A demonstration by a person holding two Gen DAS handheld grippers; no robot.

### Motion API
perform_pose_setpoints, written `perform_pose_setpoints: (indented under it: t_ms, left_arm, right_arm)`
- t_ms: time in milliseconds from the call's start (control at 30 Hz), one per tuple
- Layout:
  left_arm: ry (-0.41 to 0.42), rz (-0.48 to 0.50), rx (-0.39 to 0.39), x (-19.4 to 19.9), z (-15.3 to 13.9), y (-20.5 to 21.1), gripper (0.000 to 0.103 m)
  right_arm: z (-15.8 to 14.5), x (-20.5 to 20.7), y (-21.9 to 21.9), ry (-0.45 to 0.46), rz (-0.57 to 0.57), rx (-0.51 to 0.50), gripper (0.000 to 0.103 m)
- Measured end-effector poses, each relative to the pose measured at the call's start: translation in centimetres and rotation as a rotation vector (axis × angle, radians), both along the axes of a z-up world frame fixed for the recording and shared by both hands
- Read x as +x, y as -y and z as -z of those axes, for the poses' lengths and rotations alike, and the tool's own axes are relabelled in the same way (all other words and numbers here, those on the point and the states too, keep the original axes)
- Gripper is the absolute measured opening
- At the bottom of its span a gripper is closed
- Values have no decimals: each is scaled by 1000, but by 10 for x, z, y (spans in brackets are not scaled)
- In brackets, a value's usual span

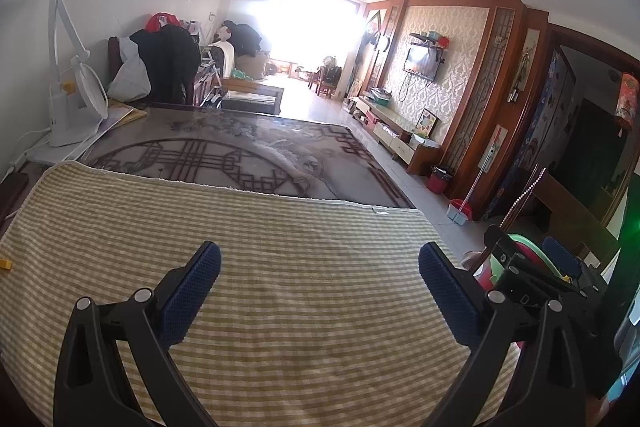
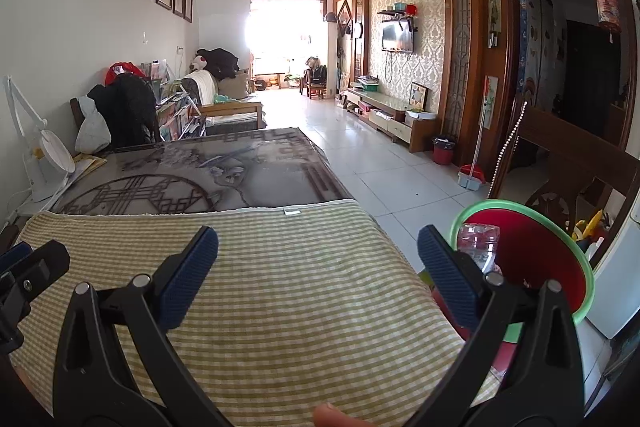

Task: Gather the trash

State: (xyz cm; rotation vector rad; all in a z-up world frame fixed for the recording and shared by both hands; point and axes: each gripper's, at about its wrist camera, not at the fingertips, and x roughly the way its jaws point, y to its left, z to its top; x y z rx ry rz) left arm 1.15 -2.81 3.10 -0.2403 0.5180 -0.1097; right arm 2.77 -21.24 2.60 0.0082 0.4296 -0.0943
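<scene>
**Bottle in the bin, mat almost bare**

Take the red bin with the green rim [image 2: 560, 267] as the landmark: it stands off the right edge of the bench, lower than the striped mat [image 2: 240, 287] that covers the bench's near end. A clear plastic bottle [image 2: 478, 243] already sits inside it, against the wall nearest the mat. Its long axis runs roughly upright, leaning a little; which end is the cap I cannot tell, as the lower part is hidden behind the right gripper's finger.

The right gripper [image 2: 318, 255] hangs over the mat just beside the bin, jaws wide apart and holding nothing. The left gripper [image 1: 320, 267] is over the mat too, farther from the bin, jaws likewise spread and empty.

Judging by this, at least one piece of trash is collected. The mat shows little left: only a small yellow object [image 1: 6, 264] at its edge farthest from the bin, cut off by the frame, so I cannot say whether it is trash. If it is, that pickup falls to the left gripper; otherwise the task looks close to done.
</scene>
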Motion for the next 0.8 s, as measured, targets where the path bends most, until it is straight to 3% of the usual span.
perform_pose_setpoints:
  t_ms: [400,600,733,800]
  left_arm:
    - [-17,3,11,1,1,-1,95]
    - [1,-86,-9,-1,-10,-18,95]
    - [-52,-167,-69,5,-10,-48,95]
    - [-82,-231,-76,7,-8,-64,95]
  right_arm:
    - [5,5,-5,-35,-21,-8,98]
    - [34,48,-33,-215,-146,19,98]
    - [66,88,-65,-306,-209,-37,98]
    - [88,111,-77,-402,-243,-55,98]
